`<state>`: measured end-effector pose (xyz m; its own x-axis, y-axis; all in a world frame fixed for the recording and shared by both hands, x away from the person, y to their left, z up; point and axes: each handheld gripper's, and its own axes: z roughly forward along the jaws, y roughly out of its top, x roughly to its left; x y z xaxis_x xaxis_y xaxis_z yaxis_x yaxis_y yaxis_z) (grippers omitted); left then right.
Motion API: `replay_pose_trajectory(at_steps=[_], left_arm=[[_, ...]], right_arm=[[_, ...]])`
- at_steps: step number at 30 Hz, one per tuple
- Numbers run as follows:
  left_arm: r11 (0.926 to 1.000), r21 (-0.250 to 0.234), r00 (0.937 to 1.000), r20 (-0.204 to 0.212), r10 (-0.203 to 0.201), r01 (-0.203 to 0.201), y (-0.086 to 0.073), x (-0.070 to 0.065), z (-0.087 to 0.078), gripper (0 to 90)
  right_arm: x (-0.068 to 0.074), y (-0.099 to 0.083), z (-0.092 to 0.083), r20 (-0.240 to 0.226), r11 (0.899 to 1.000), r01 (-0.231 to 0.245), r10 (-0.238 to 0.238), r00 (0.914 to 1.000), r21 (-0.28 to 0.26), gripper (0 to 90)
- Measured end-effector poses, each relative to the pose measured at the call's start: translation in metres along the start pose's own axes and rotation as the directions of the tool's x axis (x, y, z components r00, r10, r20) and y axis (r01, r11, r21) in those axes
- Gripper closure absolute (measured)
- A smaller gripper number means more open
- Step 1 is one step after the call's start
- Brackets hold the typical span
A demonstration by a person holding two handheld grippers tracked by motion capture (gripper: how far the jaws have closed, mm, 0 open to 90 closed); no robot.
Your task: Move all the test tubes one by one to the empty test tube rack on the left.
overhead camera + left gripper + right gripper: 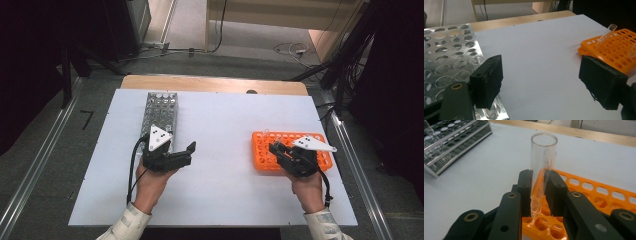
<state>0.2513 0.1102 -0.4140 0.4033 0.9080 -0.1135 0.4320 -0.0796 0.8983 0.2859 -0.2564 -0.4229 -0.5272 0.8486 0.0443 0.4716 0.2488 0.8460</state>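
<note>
While right gripper (pixel 538 192) clamps glass tube (pixel 543 157) over orange rack (pixel 265 150), left gripper (pixel 541 82) waits, jaws released; transfer to metal rack (pixel 160 112) at counter's left edge pending.

jaws apart | metal rack (pixel 446 55) left | orange rack (pixel 616 50) right, tube (pixel 606 35) probably tilted

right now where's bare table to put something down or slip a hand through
The widest free patch is the white table between the metal rack and the orange rack, running to the far edge. The near strip ahead of both forearms is bare too. It is crowded at each rack, where the left hand-held gripper and right hand-held gripper work.
</note>
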Motion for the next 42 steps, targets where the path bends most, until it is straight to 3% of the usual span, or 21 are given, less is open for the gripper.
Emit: replay_pose_trajectory(at_steps=[14, 23, 31, 37, 42], left_arm=[[0.9999, 0.006, 0.9996, 0.025, 0.012, -0.012, -0.001, -0.008, 0.002, 19.1], [0.9994, 0.016, 0.9984, 0.049, 0.029, -0.03, -0.001, -0.015, 0.003, 19.2], [0.9992, 0.02, 0.9968, 0.072, 0.033, -0.034, -0.001, -0.02, 0.004, 19.9], [0.9989, 0.017, 0.9927, 0.113, 0.042, -0.045, 0.0, -0.027, 0.004, 21.7], [0.997, 0.023, 0.9851, 0.158, 0.069, -0.074, -0.001, -0.035, 0.007, 26.3]], right_arm=[[0.034, 0.001, 0.017, -0.09, 0.999, 0.046, -0.044, 0.9949, 0.015, 72.8], [0.065, 0.001, 0.037, -0.148, 0.993, 0.115, -0.109, 0.983, 0.031, 72.8], [0.082, 0.002, 0.049, -0.176, 0.988, 0.151, -0.142, 0.9741, 0.039, 72.8], [0.095, 0.002, 0.056, -0.2, 0.983, 0.181, -0.17, 0.965, 0.038, 72.8], [0.105, 0.0, 0.062, -0.221, 0.979, 0.197, -0.182, 0.9582, 0.045, 72.8]])
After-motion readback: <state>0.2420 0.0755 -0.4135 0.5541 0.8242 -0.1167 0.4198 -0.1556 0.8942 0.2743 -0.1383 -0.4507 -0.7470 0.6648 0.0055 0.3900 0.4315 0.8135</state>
